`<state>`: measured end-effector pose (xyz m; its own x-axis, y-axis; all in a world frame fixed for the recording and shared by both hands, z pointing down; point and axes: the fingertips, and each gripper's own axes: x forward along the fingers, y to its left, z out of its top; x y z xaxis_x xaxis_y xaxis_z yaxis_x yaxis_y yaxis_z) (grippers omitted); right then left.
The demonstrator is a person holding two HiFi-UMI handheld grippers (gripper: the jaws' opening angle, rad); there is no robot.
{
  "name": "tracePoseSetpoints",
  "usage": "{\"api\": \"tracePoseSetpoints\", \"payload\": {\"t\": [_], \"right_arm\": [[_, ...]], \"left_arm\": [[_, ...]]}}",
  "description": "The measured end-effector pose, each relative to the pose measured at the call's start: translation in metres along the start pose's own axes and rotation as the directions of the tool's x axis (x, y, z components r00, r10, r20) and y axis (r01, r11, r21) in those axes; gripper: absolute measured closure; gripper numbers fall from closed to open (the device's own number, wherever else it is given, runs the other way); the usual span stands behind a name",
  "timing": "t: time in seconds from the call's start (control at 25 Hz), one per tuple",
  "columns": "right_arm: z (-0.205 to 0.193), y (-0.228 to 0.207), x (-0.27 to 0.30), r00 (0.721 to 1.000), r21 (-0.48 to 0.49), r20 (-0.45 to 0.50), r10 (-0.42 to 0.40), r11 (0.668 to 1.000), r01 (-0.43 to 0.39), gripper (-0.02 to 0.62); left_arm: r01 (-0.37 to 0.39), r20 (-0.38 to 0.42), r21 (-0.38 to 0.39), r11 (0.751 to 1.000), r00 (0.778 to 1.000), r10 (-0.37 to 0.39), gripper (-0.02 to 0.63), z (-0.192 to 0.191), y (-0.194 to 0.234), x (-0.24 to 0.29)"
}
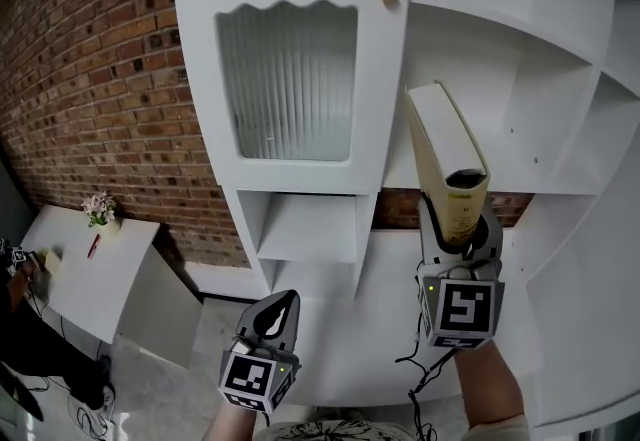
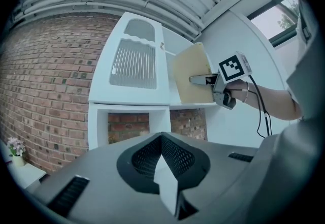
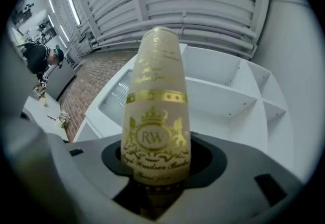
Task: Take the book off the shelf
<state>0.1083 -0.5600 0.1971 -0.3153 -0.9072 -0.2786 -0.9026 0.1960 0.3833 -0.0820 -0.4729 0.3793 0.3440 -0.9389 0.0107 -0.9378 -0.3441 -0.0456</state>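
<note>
While you look down through the head view, your right gripper [image 1: 462, 229] sits at about 4 o'clock, clamped on the lower end of the book [image 1: 445, 154]. The book rises from the jaws toward 12 o'clock, in front of the open compartment of the white shelf unit [image 1: 500, 24] and right of the ribbed-glass door [image 1: 285, 79]. Your left gripper [image 1: 278, 314] hangs low at 7 o'clock, well apart from both.

From the left gripper view, its own jaws meet tip to tip with nothing between them. At 1 o'clock you see the book's broad cream cover [image 2: 190, 78] with one finger of the right gripper lying across it. You cannot tell from here whether its lower edge clears the ledge below.

Through the right gripper view, the spine [image 3: 155, 116] fills the centre, gilt crest facing you, with the jaws pressed on the two covers at 6 o'clock.

Judge it a stiff hardback that will not sag, of moderate weight, with a smooth cover that could slide in the pads. You hold it at one end, so most of its length stands above the grip and will want to tip over. A hold nearer the middle of the spine would steady it, or bring your free gripper under the far end.
</note>
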Motion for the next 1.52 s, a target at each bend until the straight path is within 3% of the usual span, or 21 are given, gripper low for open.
{"api": "tracePoseSetpoints", "payload": {"t": [0.28,0.64,0.8,1.0,1.52], "right_arm": [[-0.043,0.030,-0.064,0.997,0.078,-0.073,-0.004,0.997,0.010,0.364],[-0.127,0.097,-0.131,0.973,0.194,-0.219,0.079,0.980,-0.035,0.364],[-0.154,0.116,-0.153,0.958,0.256,-0.264,0.115,0.966,-0.045,0.364],[-0.161,0.125,-0.162,0.956,0.287,-0.269,0.119,0.957,-0.039,0.365],[-0.162,0.132,-0.156,0.956,0.278,-0.268,0.123,0.959,-0.046,0.367]], "left_arm": [[0.049,-0.013,0.006,0.999,0.999,-0.048,0.603,-0.022,-0.009,-0.021],[0.053,-0.021,0.020,0.998,0.998,-0.053,0.603,-0.031,-0.008,-0.035],[0.049,-0.029,-0.008,0.999,0.998,-0.049,0.603,-0.043,-0.006,-0.042],[0.032,-0.033,-0.041,0.999,0.999,-0.033,0.603,-0.052,-0.002,-0.046],[0.063,-0.003,0.005,0.998,0.998,-0.063,0.603,-0.050,-0.003,-0.042]]}}
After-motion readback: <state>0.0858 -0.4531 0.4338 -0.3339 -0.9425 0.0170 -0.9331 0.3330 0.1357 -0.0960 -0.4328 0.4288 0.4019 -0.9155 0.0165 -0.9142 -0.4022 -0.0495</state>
